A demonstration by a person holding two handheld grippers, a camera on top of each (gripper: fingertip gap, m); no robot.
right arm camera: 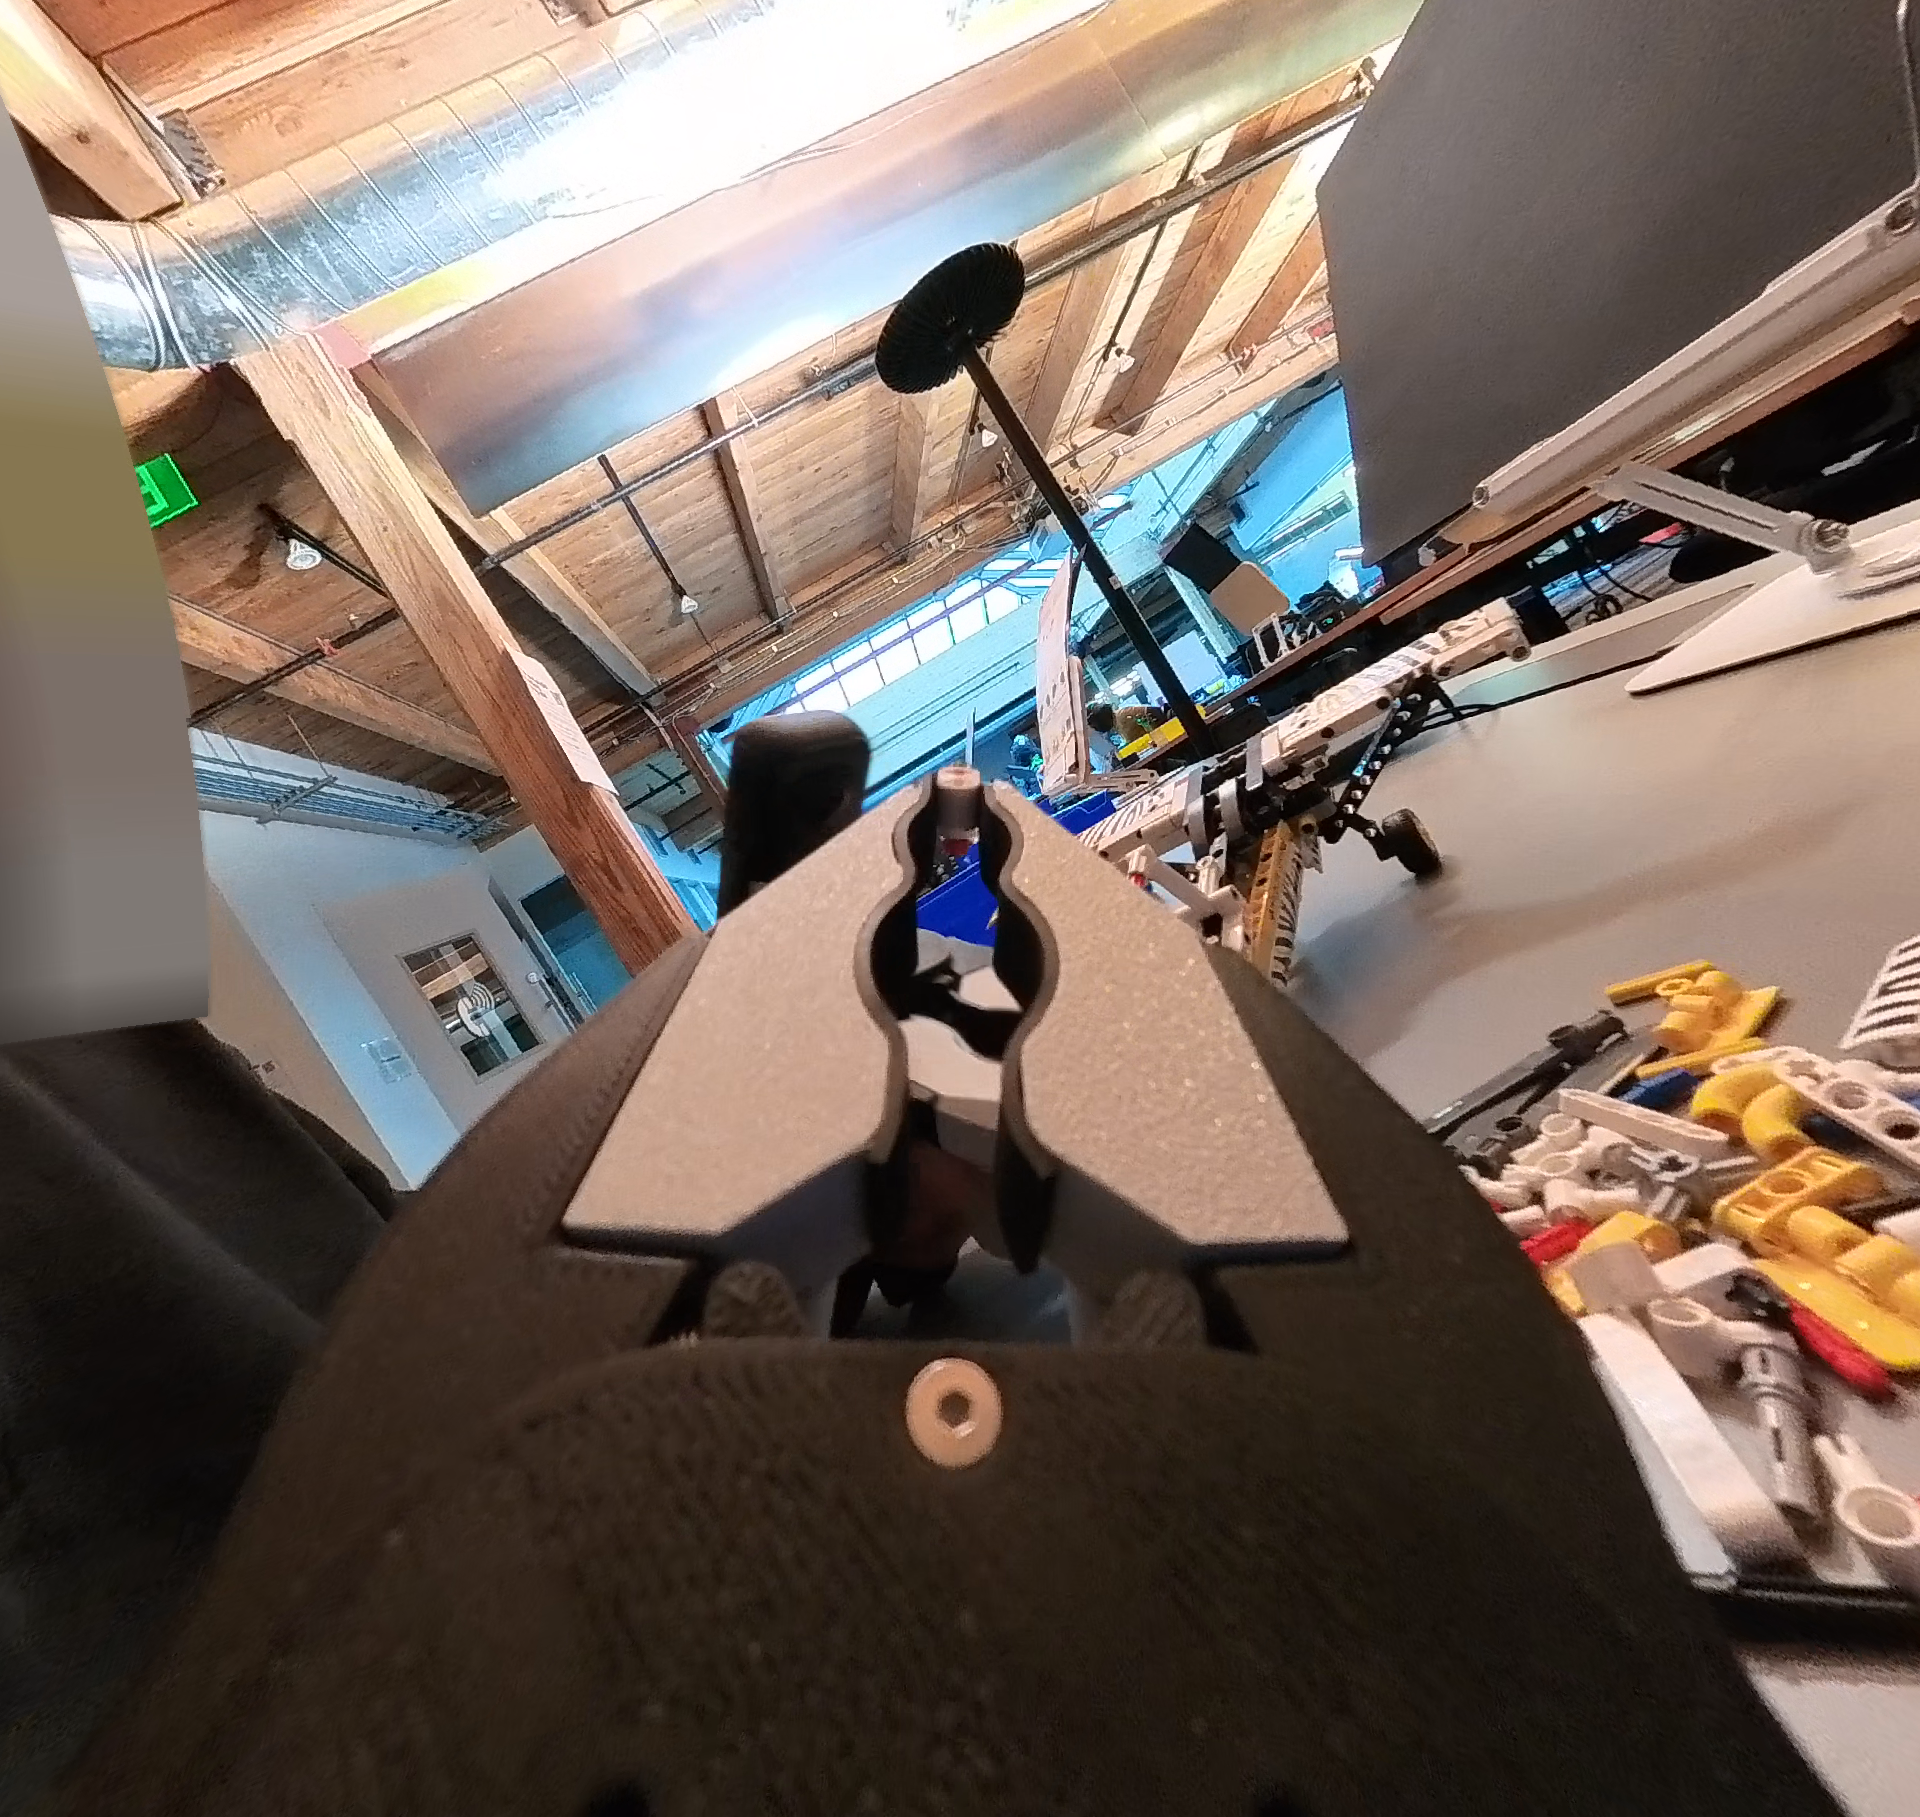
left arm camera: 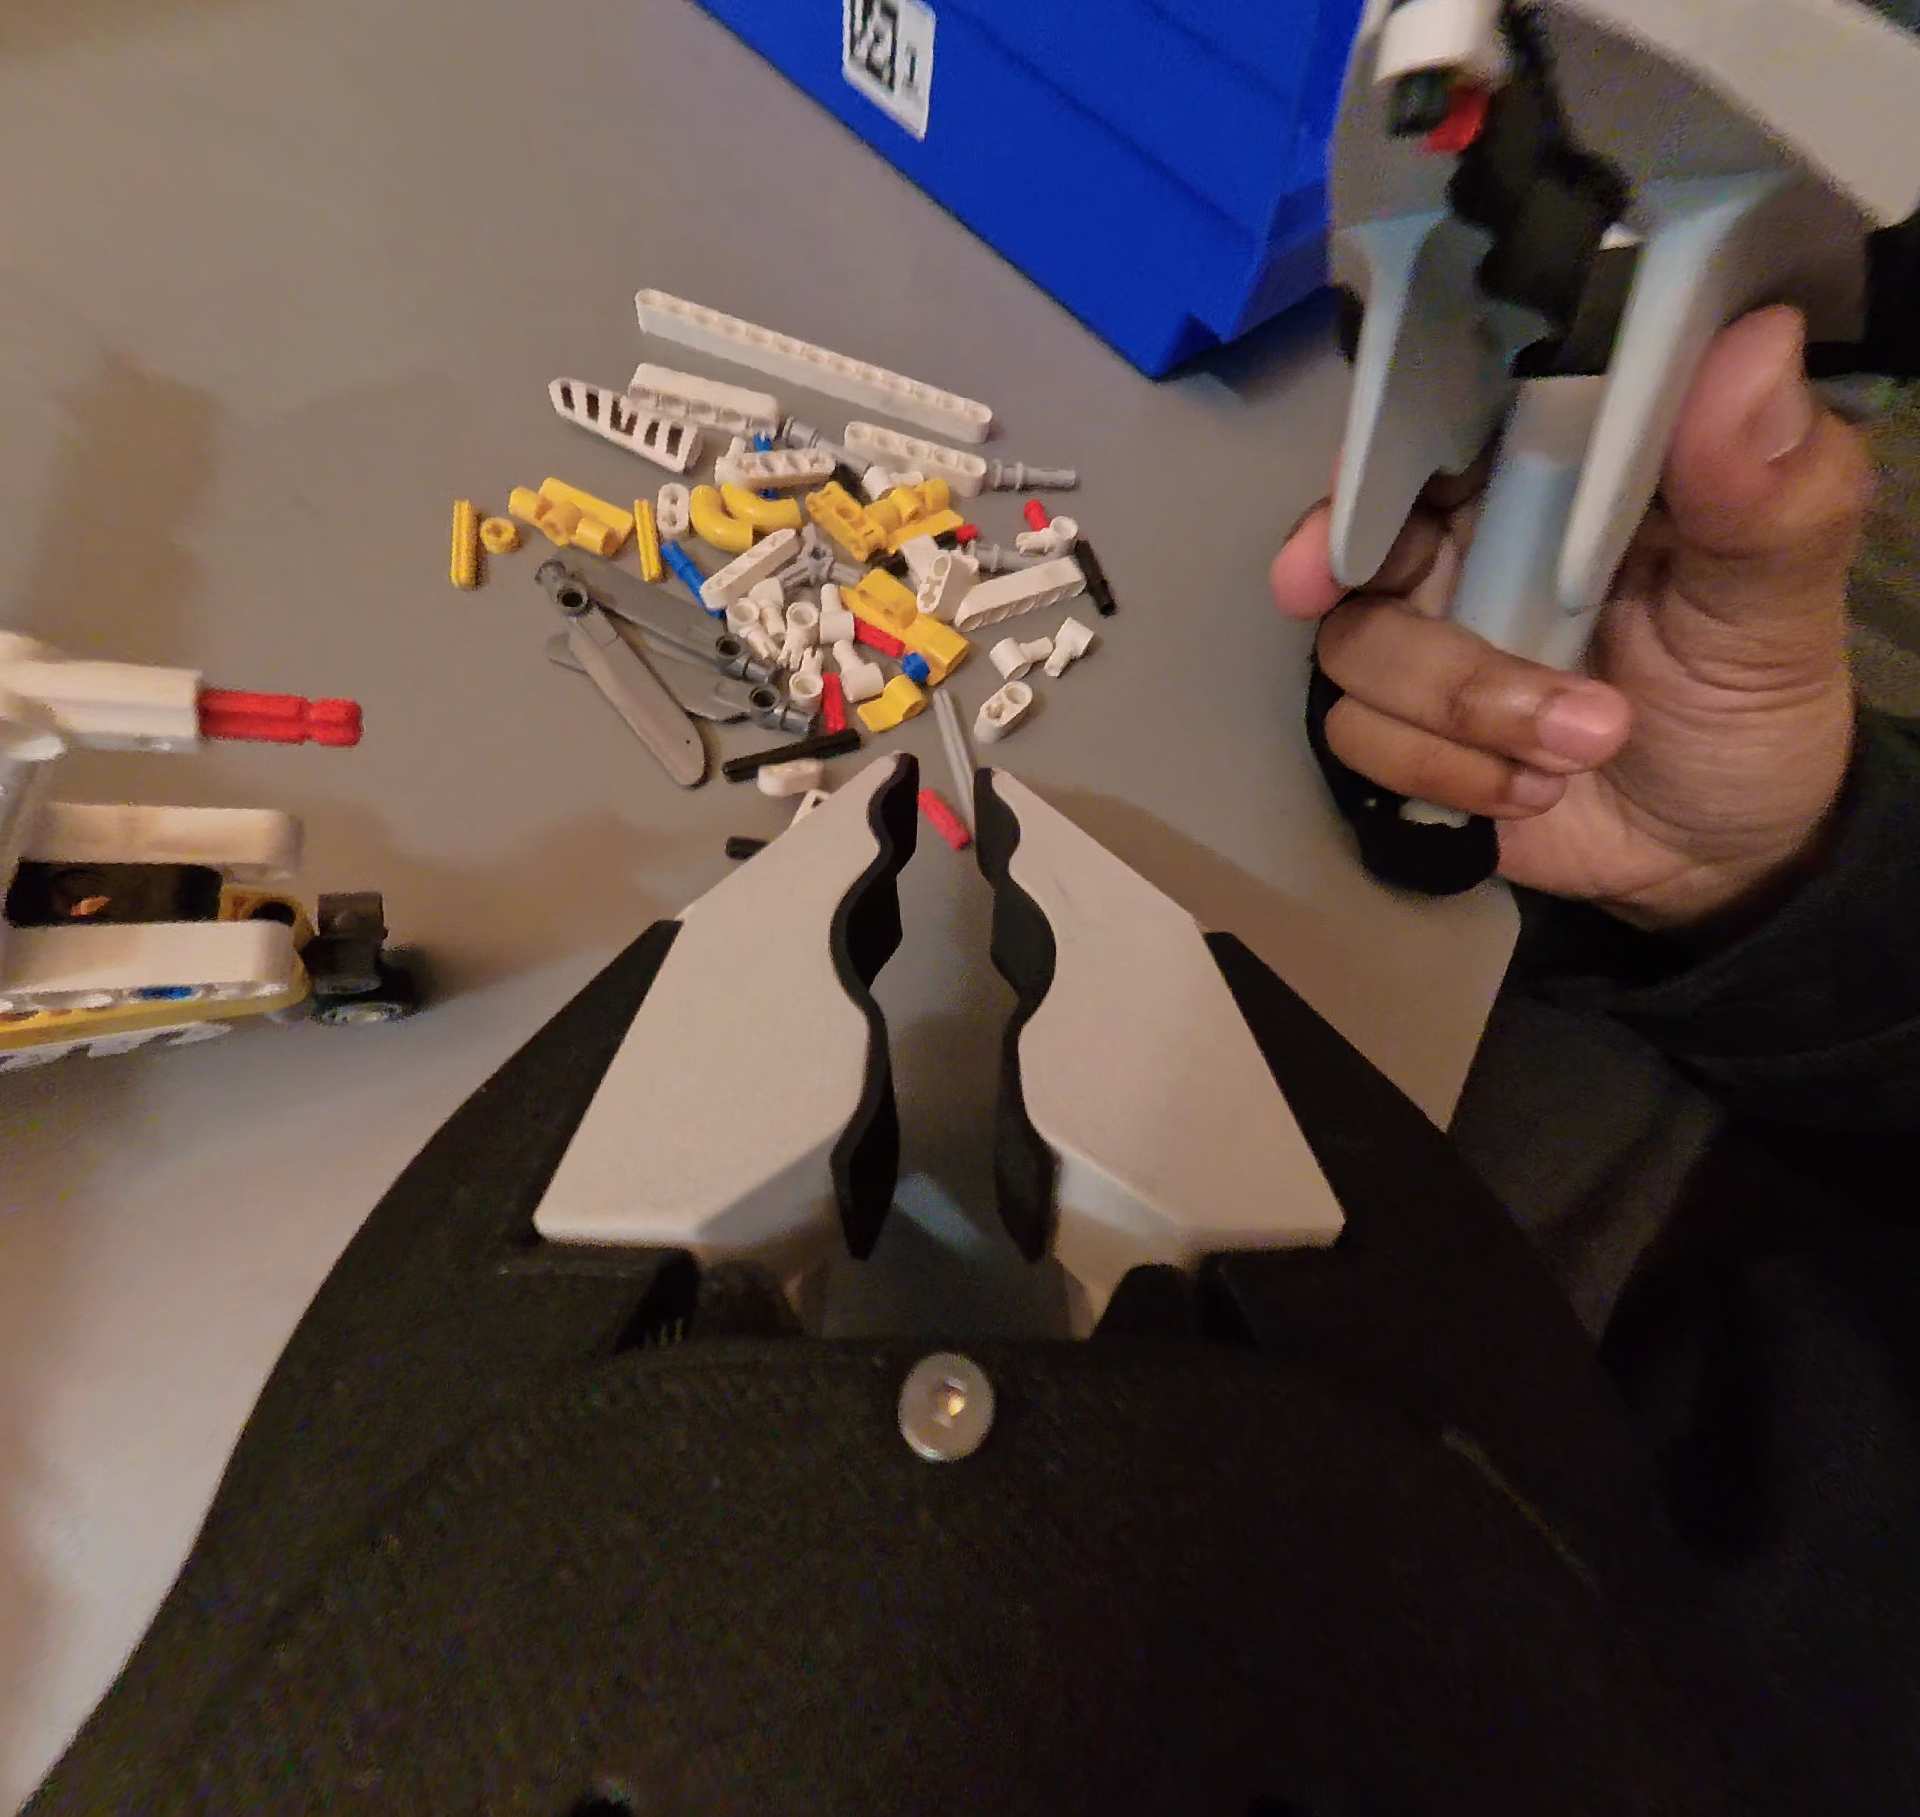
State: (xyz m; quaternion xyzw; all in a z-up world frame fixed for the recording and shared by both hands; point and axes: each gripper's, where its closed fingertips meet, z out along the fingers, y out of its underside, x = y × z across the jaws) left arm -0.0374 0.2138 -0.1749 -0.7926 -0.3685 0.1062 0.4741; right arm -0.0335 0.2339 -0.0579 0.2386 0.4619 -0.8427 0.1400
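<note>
- A blue plastic bin (left arm camera: 1039,136) stood at the far side of the grey tabletop (left arm camera: 312,261).
- A partly built white-and-yellow brick vehicle (left arm camera: 156,894) sat at the left, its red axle (left arm camera: 281,718) pointing toward the pile.
- Loose white, yellow and grey building pieces (left arm camera: 790,562) lay heaped between them.
- The left gripper (left arm camera: 948,780) hung over the pile's near edge, fingers slightly apart, gripping nothing; a small red pin (left arm camera: 943,819) and a thin grey axle (left arm camera: 954,739) lay on the table beneath the gap.
- The right gripper (right arm camera: 957,803), raised, was clamped on a small grey cylindrical connector (right arm camera: 957,799), its long axis along the fingers, pointing outward.

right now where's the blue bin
In the left wrist view the blue bin sits at the top centre of the grey table, behind the pile of loose bricks.
</note>
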